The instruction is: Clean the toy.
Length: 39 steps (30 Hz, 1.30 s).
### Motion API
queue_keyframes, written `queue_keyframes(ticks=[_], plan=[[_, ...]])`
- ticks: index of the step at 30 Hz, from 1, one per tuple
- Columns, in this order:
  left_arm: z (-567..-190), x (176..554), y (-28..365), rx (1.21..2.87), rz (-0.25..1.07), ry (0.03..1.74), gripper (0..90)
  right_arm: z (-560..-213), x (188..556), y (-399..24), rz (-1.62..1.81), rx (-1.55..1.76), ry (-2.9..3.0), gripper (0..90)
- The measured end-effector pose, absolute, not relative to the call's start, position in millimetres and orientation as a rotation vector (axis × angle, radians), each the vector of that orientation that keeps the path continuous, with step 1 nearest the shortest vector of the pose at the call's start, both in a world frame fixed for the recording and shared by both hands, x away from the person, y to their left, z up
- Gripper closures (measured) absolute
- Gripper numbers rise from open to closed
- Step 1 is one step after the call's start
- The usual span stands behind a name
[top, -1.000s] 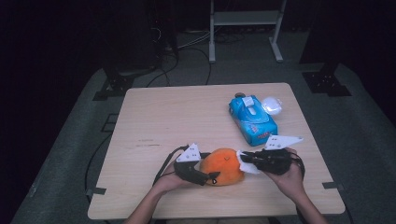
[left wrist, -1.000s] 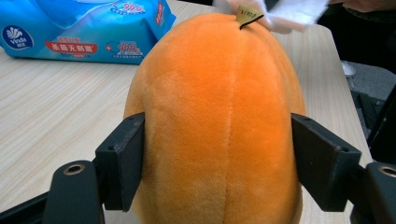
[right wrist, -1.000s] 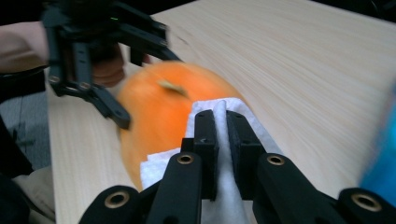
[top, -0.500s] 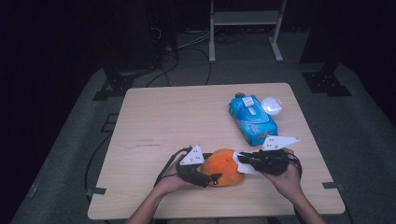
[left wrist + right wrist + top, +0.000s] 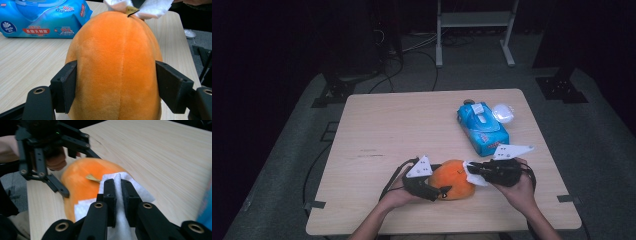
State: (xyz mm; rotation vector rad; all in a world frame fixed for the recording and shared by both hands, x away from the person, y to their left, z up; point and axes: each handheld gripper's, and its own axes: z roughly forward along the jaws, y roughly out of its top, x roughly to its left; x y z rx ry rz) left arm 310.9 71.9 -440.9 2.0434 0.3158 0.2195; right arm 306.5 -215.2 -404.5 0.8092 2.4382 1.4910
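The left gripper (image 5: 439, 190) clamps the orange plush toy (image 5: 454, 179) crosswise, while the right gripper (image 5: 477, 170), pinching a white wipe (image 5: 120, 195), sits touching its far end.

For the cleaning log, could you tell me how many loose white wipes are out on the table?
1: a white wipe pinched in the right gripper, pressed on the orange plush toy. Others may remain inside the blue wipes pack.
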Motion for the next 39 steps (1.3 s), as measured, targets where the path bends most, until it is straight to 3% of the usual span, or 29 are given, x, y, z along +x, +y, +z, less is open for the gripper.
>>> queue_keyframes(ticks=[10,18,31,39], plan=[[-437.9,306.0,65.7,2.082,0.265,0.302,24.9,-391.2,296.9,-184.8,1.506,0.665,2.482,82.8],[-436.9,306.1,64.2,2.075,0.259,0.305,24.9,-401.3,300.6,-214.4,1.466,0.781,2.454,82.9],[-435.4,301.4,59.6,2.094,0.294,0.276,24.2,-391.8,296.6,-190.4,1.439,0.668,2.467,82.9],[-436.5,312.5,64.6,2.035,0.169,0.384,10.1,-401.2,295.1,-207.4,1.432,0.726,2.479,82.9]])
